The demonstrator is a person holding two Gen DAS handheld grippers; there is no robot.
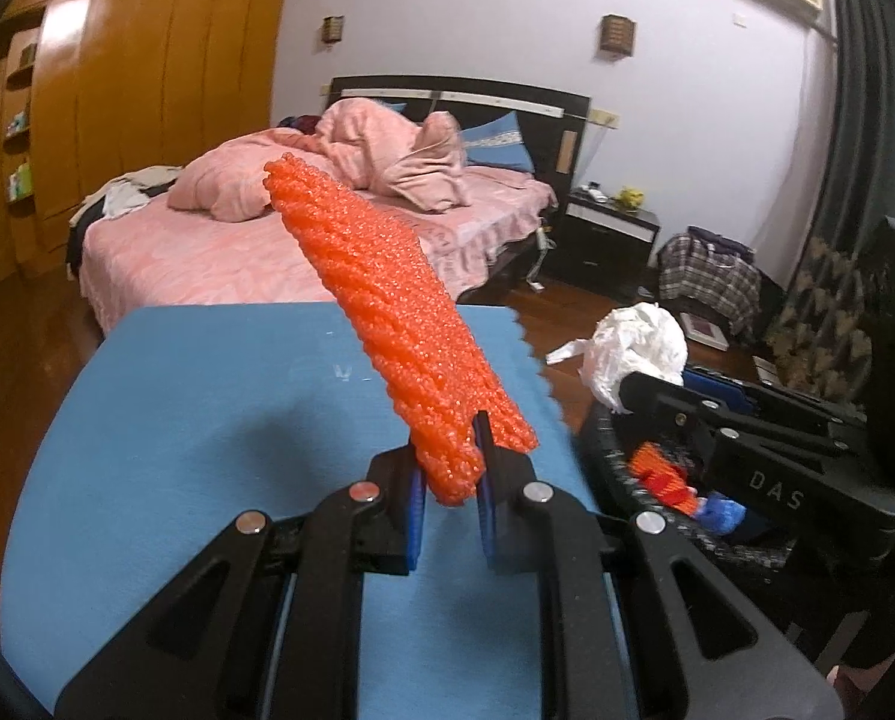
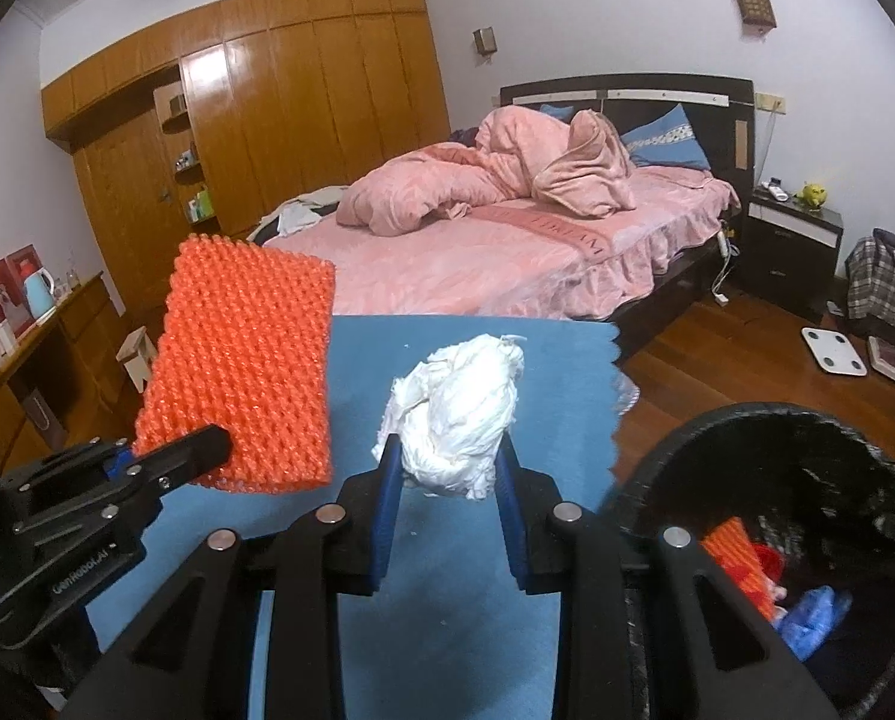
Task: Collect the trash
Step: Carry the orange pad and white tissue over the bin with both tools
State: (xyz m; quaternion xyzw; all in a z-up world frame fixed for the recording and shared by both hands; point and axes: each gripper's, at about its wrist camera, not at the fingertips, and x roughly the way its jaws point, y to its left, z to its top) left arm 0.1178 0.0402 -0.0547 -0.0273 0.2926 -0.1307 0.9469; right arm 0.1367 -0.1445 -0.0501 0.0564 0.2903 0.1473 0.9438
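My left gripper (image 1: 452,468) is shut on an orange foam net sleeve (image 1: 387,318) and holds it up above the blue table (image 1: 207,420). The sleeve also shows in the right wrist view (image 2: 243,360), left of centre. My right gripper (image 2: 447,468) is shut on a crumpled white plastic wad (image 2: 456,414), held above the table's right part. In the left wrist view the wad (image 1: 633,354) sits over the black trash bin (image 1: 615,468). The bin (image 2: 741,420) stands right of the table and holds orange and blue scraps (image 2: 741,564).
The blue table (image 2: 447,600) has a zigzag right edge. Behind it stands a bed with pink bedding (image 2: 507,228), a wooden wardrobe (image 2: 267,108) and a dark nightstand (image 2: 789,240). A white scale (image 2: 834,351) and a plaid bag (image 2: 885,288) lie on the wooden floor.
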